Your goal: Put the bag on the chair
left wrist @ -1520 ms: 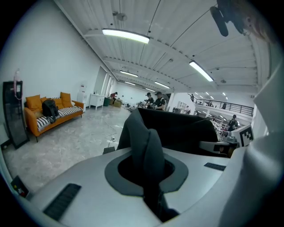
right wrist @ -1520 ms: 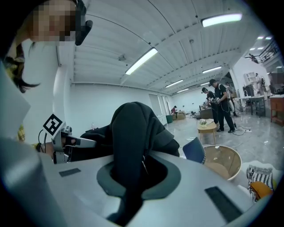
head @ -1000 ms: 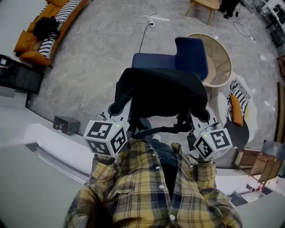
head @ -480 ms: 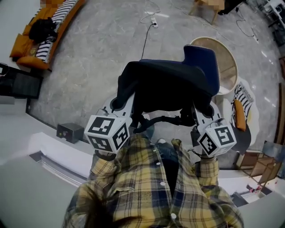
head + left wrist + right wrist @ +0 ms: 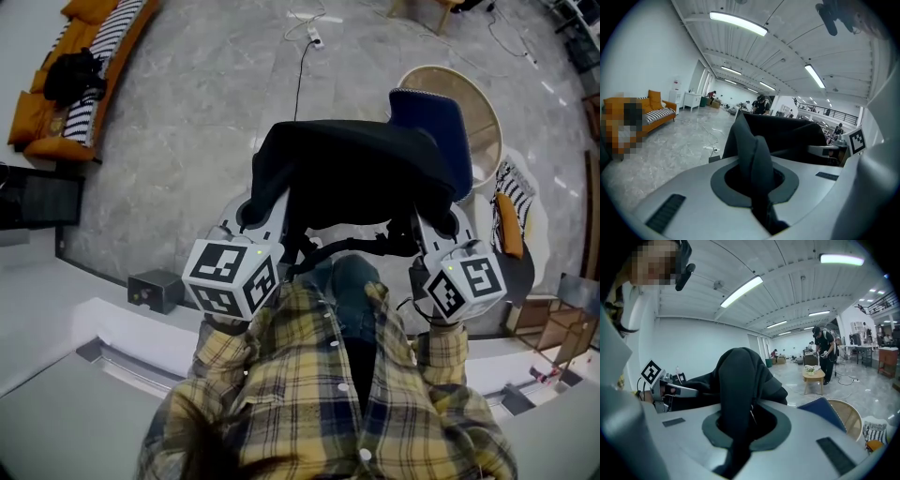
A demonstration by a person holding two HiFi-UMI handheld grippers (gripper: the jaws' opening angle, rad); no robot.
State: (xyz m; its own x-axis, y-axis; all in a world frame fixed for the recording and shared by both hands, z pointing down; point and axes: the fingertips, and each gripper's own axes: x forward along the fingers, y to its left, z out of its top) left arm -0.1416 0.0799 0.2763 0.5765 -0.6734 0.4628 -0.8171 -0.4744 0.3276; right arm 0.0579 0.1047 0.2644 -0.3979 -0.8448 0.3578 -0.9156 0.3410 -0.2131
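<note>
black bag [image 5: 352,178] held up, left gripper [image 5: 758,197] and right gripper [image 5: 736,441] each clamped on its fabric. versus a second ago, bag now covers blue chair [image 5: 436,127] seat; only backrest shows. carry nearly done; lowering and release likely next.

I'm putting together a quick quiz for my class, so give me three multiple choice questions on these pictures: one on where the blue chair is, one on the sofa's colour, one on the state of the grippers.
1. Where is the blue chair?
A) beyond the bag, partly hidden by it
B) behind the person
C) in the person's lap

2. What colour is the sofa?
A) green
B) orange
C) white

3. The left gripper and right gripper are:
A) both open and empty
B) one shut, one open
C) both shut on the bag

Answers:
1 A: the chair's back shows past the bag's far edge.
2 B: orange cushions show at the upper left.
3 C: each gripper view shows dark fabric pinched between the jaws.
</note>
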